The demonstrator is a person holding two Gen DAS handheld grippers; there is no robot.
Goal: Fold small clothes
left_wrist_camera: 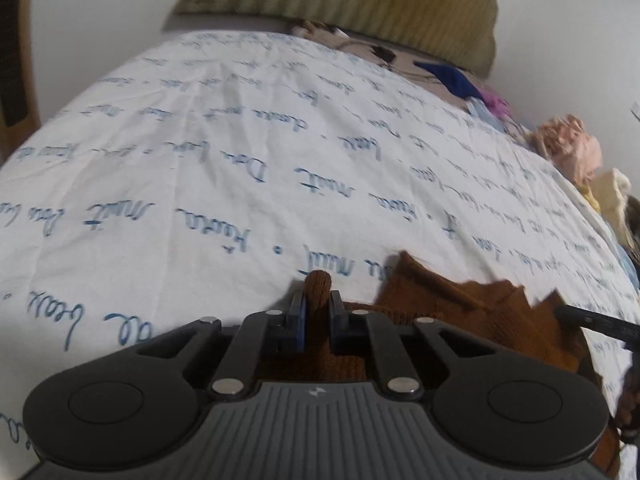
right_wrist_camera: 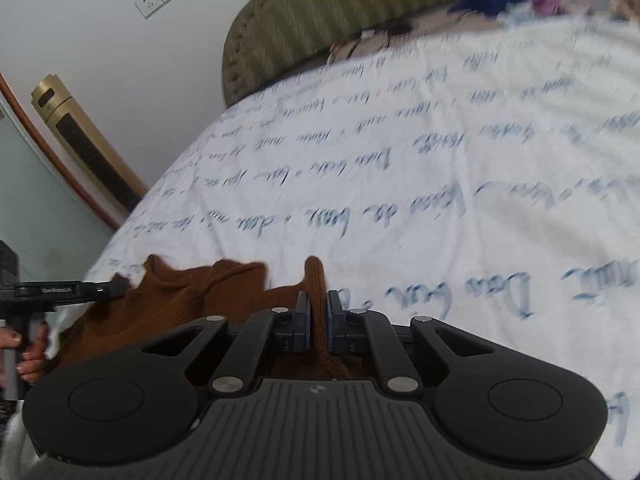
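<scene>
A brown knitted garment (left_wrist_camera: 472, 312) lies on the white bedsheet (left_wrist_camera: 240, 160) with blue handwriting print. My left gripper (left_wrist_camera: 319, 304) is shut on a pinched fold of this brown cloth, which sticks up between its pads. In the right wrist view the same brown garment (right_wrist_camera: 192, 292) spreads to the left, and my right gripper (right_wrist_camera: 318, 308) is shut on another fold of it that rises between the pads. The other gripper's black finger (right_wrist_camera: 72, 290) reaches into the cloth from the left, held by a hand (right_wrist_camera: 30, 348).
A pile of loose clothes, blue (left_wrist_camera: 452, 76), pink (left_wrist_camera: 568, 144) and pale yellow, lies along the bed's far right side. An olive striped headboard (left_wrist_camera: 360, 4) stands behind. A gold tower appliance (right_wrist_camera: 84, 140) leans by the wall left of the bed.
</scene>
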